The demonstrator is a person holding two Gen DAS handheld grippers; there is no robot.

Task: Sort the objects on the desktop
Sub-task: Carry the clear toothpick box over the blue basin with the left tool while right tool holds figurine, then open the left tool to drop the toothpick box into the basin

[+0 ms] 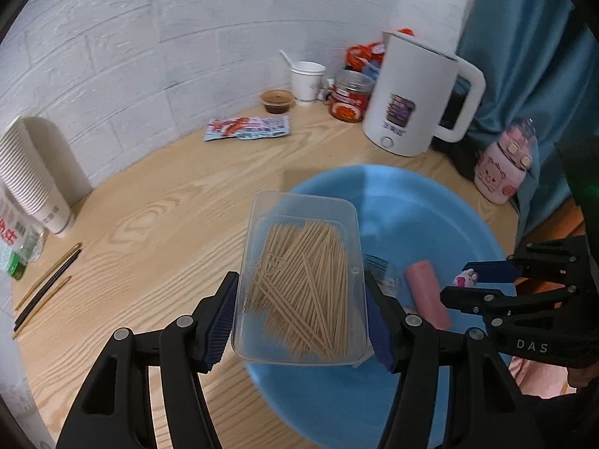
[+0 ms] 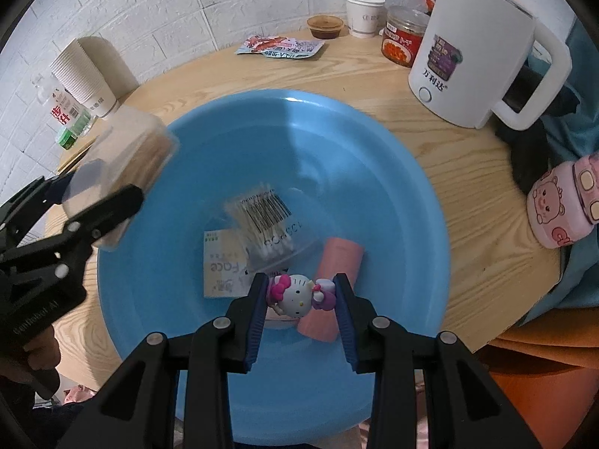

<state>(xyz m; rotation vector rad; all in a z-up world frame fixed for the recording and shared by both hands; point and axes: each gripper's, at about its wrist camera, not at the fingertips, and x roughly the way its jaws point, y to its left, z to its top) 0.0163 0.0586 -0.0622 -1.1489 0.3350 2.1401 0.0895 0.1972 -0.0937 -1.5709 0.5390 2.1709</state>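
Observation:
My left gripper (image 1: 299,314) is shut on a clear plastic box of toothpicks (image 1: 299,280) and holds it over the left rim of the blue basin (image 1: 411,202). The box also shows in the right wrist view (image 2: 127,164), blurred. My right gripper (image 2: 301,299) is shut on a small Hello Kitty figure (image 2: 295,295) above the inside of the basin (image 2: 337,142). In the basin lie a bag of cotton swabs (image 2: 262,220), a "Face" tissue pack (image 2: 221,265) and a pink roll (image 2: 337,262). The right gripper (image 1: 483,280) also shows in the left wrist view.
On the wooden table (image 1: 168,202) stand a white kettle (image 2: 483,48), a red-filled jar (image 2: 402,37), a paper cup (image 2: 365,11), a sauce tub (image 2: 325,26), snack packets (image 2: 280,46), a cup stack (image 1: 33,172), pencils (image 1: 45,284) and a pink piggy bottle (image 2: 561,205).

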